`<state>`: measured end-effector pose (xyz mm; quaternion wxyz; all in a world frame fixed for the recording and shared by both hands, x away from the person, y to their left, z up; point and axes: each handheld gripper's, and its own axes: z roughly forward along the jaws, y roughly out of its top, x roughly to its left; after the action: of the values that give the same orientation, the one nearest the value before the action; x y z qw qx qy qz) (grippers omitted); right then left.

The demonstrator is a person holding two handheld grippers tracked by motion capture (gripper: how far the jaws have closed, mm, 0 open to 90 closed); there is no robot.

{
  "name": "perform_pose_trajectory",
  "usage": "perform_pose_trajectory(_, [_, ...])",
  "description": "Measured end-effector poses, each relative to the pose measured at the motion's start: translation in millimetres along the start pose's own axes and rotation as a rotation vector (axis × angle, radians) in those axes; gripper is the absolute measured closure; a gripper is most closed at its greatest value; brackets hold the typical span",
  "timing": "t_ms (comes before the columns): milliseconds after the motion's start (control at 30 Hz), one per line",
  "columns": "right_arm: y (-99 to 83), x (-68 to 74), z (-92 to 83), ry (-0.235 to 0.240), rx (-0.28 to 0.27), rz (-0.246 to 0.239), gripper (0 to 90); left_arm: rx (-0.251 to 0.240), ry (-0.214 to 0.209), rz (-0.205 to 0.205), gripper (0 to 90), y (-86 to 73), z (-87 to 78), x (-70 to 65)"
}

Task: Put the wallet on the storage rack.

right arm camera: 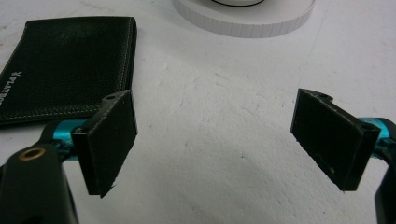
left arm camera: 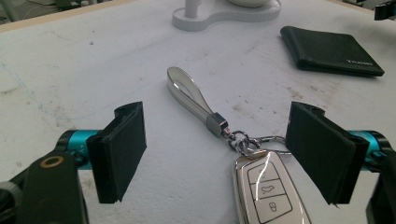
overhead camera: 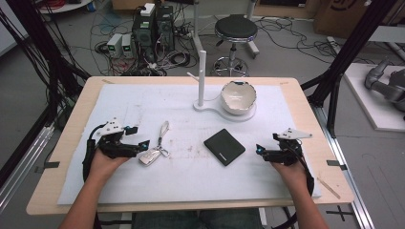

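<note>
Closest to the person, both forearms reach over the white mat (overhead camera: 191, 186). Left gripper (overhead camera: 137, 137) has its jaws spread wide, empty, with the silver car key fob (left arm camera: 268, 191) lying on the mat between them, its grey strap (left arm camera: 189, 95) stretching away. Right gripper (overhead camera: 258, 149) is likewise spread and empty, just right of the black wallet (overhead camera: 224, 146). Farther back stands a white stand (overhead camera: 202, 71) beside a white bowl (overhead camera: 238, 97)

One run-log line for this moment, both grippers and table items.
left gripper: open, car key between jaws | right gripper: open, beside wallet | bowl on stand
</note>
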<state>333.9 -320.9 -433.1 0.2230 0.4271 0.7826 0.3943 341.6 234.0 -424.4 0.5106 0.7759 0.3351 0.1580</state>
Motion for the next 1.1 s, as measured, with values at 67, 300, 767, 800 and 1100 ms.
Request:
perform_pose_trajectory(67, [0.0, 0.0, -0.2, 0.0, -0.001, -0.001, 14.6, 0.0, -0.003, 0.001, 20.5, 1.4, 0.3, -0.5])
perform_pose_trajectory(300, [0.1, 0.3, -0.4, -0.001, -0.004, -0.01, 14.6, 0.002, -0.021, 0.007, 20.5, 2.6, 2.8, -2.0])
perform_pose_trajectory(767, [-2.2, -1.0, -8.6, -0.011, -0.024, -0.005, 14.6, -0.031, -0.108, 0.019, 20.5, 31.1, 37.3, -19.2])
perform_pose_trajectory(800, [-2.2, -1.0, -8.6, -0.011, -0.024, -0.005, 14.6, -0.028, -0.115, 0.021, 20.5, 32.7, 40.8, -20.5])
perform_pose_trajectory(1100, [-4.9, 4.2, -8.8, -0.032, -0.005, -0.03, 14.6, 0.015, -0.132, 0.02, 20.5, 48.8, 79.1, -34.2])
